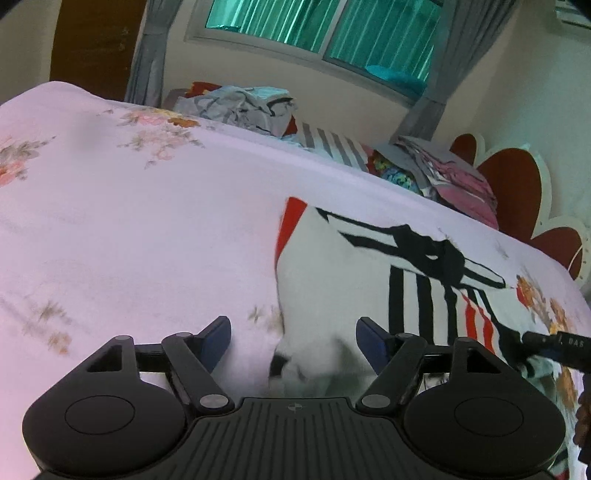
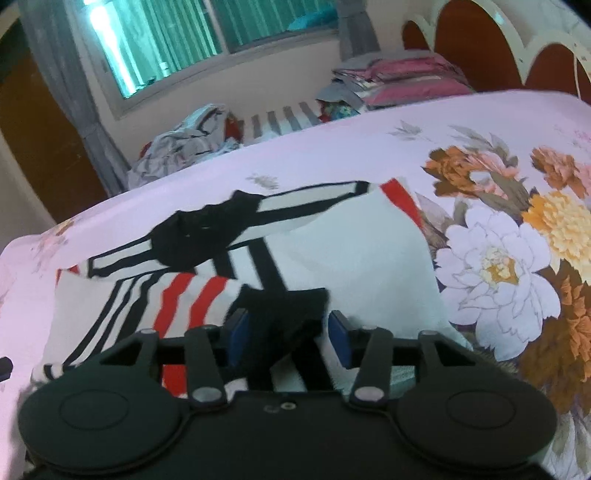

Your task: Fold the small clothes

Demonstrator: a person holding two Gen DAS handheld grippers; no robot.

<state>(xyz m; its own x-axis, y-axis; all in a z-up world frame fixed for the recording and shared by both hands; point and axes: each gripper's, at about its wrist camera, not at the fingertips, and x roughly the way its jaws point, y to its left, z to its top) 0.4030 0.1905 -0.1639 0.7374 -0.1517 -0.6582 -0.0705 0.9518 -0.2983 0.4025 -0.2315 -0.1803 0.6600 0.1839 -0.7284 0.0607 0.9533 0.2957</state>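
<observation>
A small white garment with black and red stripes lies on the bed, which is covered by a pale pink floral sheet; the garment is partly folded, a black patch near its upper edge and a red trim at one corner. The left hand-held gripper stands released, its blue-padded fingers well apart above the white edge of the garment, with nothing pressed between them. The right hand-held gripper is also released: its jaws are part-open, a dark fold of the garment sits between the pads, but the pads do not visibly press on it. Motion blur softens the cloth near both tools. Along the far side of the bed lies a heap of other clothes, with folded pink bedding near the red scalloped headboard. A window with grey curtains stands behind.
</observation>
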